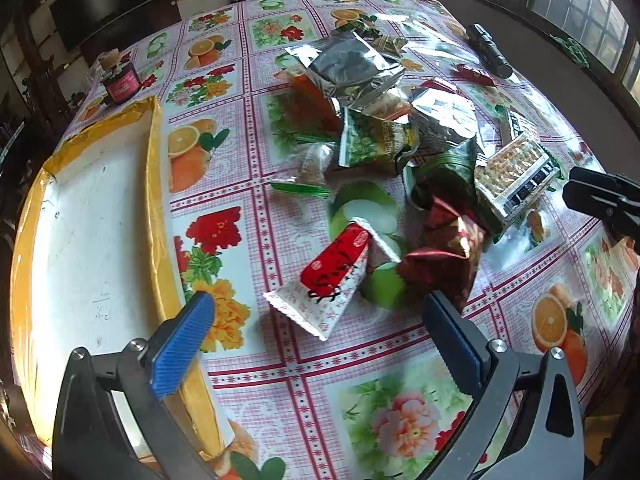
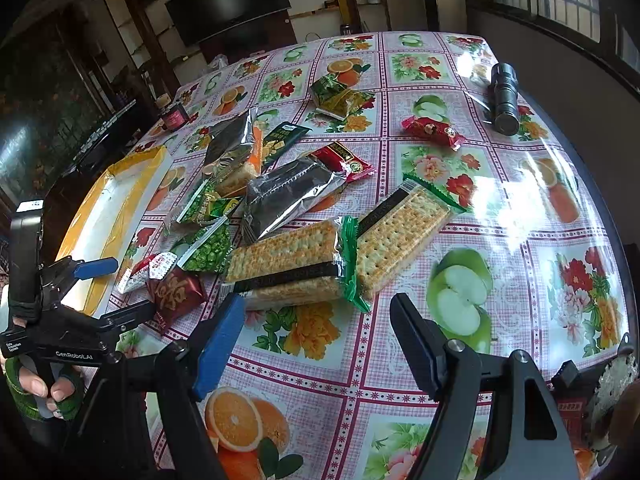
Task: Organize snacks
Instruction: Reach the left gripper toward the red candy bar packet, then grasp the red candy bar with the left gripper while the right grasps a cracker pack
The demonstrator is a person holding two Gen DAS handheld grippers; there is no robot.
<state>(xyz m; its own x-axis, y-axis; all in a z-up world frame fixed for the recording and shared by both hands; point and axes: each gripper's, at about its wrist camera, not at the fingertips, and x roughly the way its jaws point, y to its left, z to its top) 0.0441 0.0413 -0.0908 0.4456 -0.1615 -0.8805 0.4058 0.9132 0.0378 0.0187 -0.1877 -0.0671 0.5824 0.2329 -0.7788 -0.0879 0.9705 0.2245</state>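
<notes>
both grippers hover over a flowered table with jaws spread, holding nothing. the left gripper (image 1: 318,314) frames a red-and-white snack packet (image 1: 332,280) lying flat at twelve o'clock. the yellow-rimmed tray (image 1: 154,184) waits at nine o'clock. best to descend straight and pinch the packet's raised middle. the right gripper (image 2: 318,322) faces a cracker pack (image 2: 288,264).

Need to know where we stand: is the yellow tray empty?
Empty as far as shown: the tray has a bare white floor; the snacks are on the table.
</notes>
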